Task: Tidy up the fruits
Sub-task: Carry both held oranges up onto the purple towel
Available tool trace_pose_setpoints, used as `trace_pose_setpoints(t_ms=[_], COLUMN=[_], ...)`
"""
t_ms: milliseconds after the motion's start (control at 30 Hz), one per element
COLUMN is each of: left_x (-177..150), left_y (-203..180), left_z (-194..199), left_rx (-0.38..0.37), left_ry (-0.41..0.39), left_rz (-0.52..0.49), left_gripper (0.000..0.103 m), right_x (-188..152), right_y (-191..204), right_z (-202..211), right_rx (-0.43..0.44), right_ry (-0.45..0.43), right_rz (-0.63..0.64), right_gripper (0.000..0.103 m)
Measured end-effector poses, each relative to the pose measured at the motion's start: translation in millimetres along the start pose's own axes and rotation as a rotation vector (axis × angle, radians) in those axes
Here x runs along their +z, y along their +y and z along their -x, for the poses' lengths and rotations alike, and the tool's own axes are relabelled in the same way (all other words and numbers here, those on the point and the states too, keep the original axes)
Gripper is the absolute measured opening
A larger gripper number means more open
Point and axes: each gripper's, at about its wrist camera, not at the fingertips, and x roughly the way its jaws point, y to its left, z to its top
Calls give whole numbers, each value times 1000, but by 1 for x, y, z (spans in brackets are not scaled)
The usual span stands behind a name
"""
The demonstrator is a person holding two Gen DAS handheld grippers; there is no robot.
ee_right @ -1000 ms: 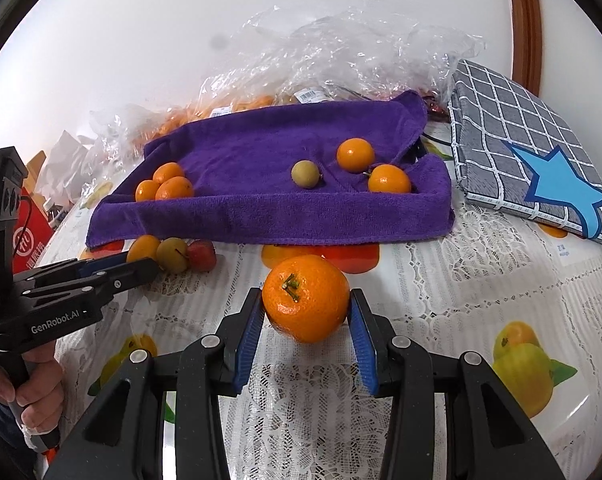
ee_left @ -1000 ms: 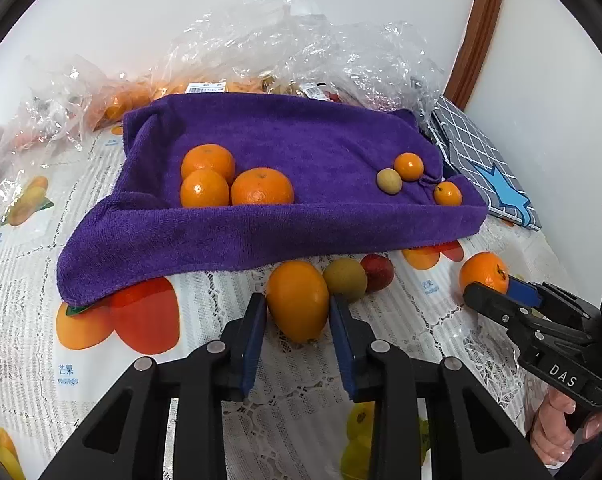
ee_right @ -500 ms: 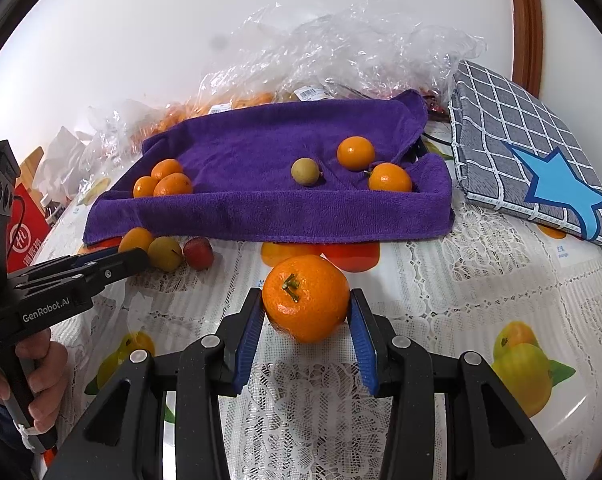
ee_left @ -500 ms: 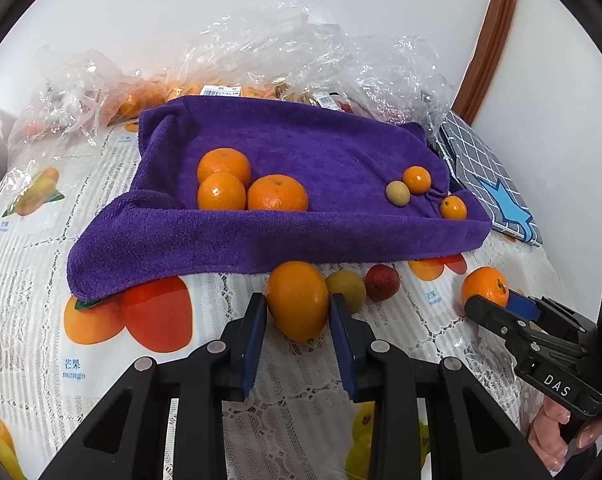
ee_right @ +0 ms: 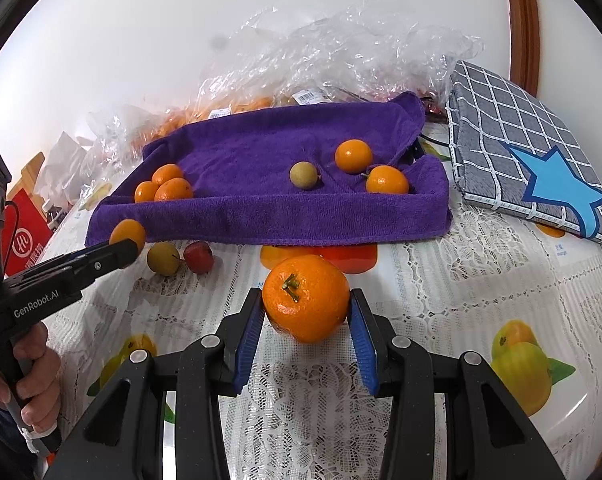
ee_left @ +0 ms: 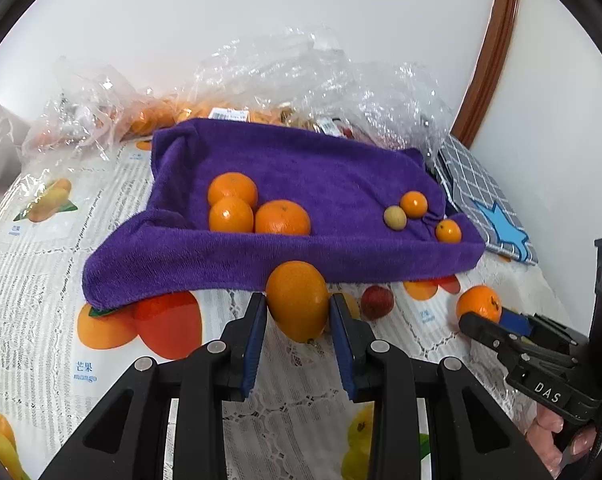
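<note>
My left gripper (ee_left: 297,312) is shut on an oval orange fruit (ee_left: 297,300) and holds it above the tablecloth, just in front of the purple towel (ee_left: 301,176). My right gripper (ee_right: 305,316) is shut on a mandarin with a green stem (ee_right: 305,302), near the towel's front edge (ee_right: 269,216). Three oranges (ee_left: 253,210) lie on the towel's left side. Two small oranges (ee_left: 413,204) and a pale yellow-green fruit (ee_left: 395,218) lie on its right side. A yellow-green fruit (ee_right: 163,258) and a small red fruit (ee_right: 198,257) lie on the cloth in front of the towel.
Crumpled clear plastic bags (ee_left: 285,76) holding more fruit lie behind the towel by the wall. A grey checked cushion with a blue star (ee_right: 529,160) lies to the right. The table has a lace cloth with fruit prints (ee_right: 441,280). A red box (ee_right: 25,228) stands at the left.
My left gripper has lifted the oval orange fruit off the cloth and moved toward the towel. The right gripper has stayed nearly still with its mandarin.
</note>
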Motion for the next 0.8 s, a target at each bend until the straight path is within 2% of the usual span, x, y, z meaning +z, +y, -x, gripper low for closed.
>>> trace_pose_setpoints(t_ms=[500, 700, 800], left_x=[2, 4, 3], left_y=[-6, -6, -6], left_z=[19, 23, 25], left_rx=[-20, -41, -51], left_ry=[-114, -125, -129], left_rz=[-34, -32, -38], left_gripper=[31, 31, 31], right_x=[0, -2, -1], right_y=[-2, -5, -5], right_z=[4, 7, 9], right_rx=[5, 23, 3], right_ry=[-18, -30, -43], right_rz=[-14, -26, -28], right_gripper=[42, 42, 42])
